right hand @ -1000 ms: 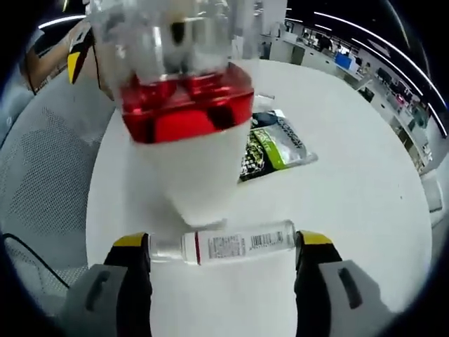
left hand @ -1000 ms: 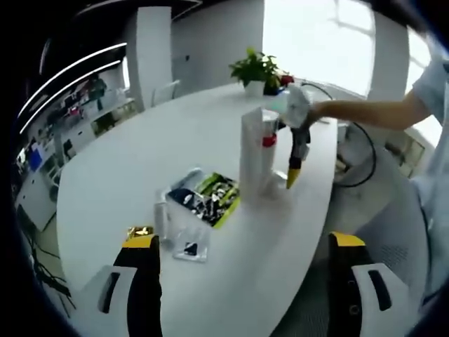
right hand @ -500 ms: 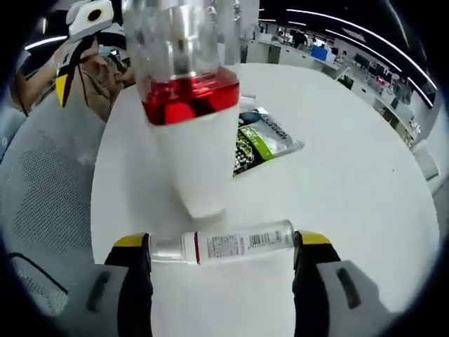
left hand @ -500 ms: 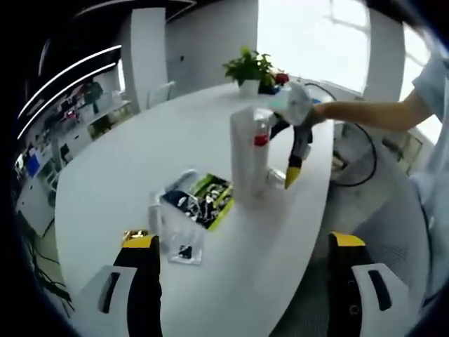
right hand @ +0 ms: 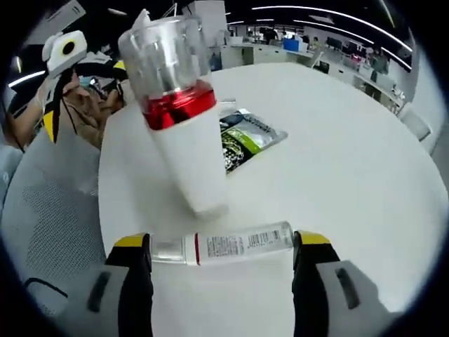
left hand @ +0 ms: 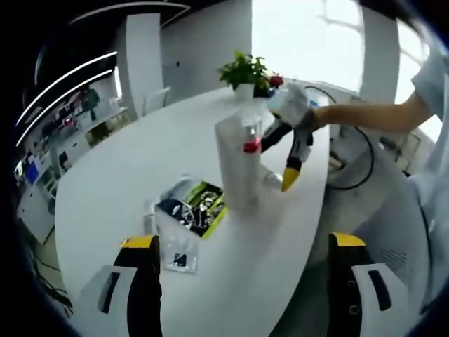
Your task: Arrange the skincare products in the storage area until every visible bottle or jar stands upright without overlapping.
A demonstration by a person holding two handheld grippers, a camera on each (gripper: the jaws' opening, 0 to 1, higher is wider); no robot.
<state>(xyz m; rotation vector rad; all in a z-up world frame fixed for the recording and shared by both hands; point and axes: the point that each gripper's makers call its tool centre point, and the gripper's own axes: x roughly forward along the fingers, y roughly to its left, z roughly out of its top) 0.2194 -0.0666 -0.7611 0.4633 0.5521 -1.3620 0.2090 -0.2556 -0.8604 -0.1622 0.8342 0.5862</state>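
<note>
Jaws: right gripper (right hand: 222, 246) pinches a small clear tube (right hand: 223, 245) lying crosswise between its yellow tips, over the white table (right hand: 337, 161) | left gripper (left hand: 242, 246) jaws spread wide, holding nothing | tall white bottle (right hand: 184, 133) with red band and clear cap stands upright just behind the tube | green sachet (right hand: 245, 137) lies flat beside it

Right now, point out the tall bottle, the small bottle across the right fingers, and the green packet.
Tall bottle (right hand: 188, 158), right gripper view, on its white body under the red band.
Small bottle (right hand: 228, 245), right gripper view, on its printed label.
Green packet (right hand: 247, 137), right gripper view, on its green face.
</note>
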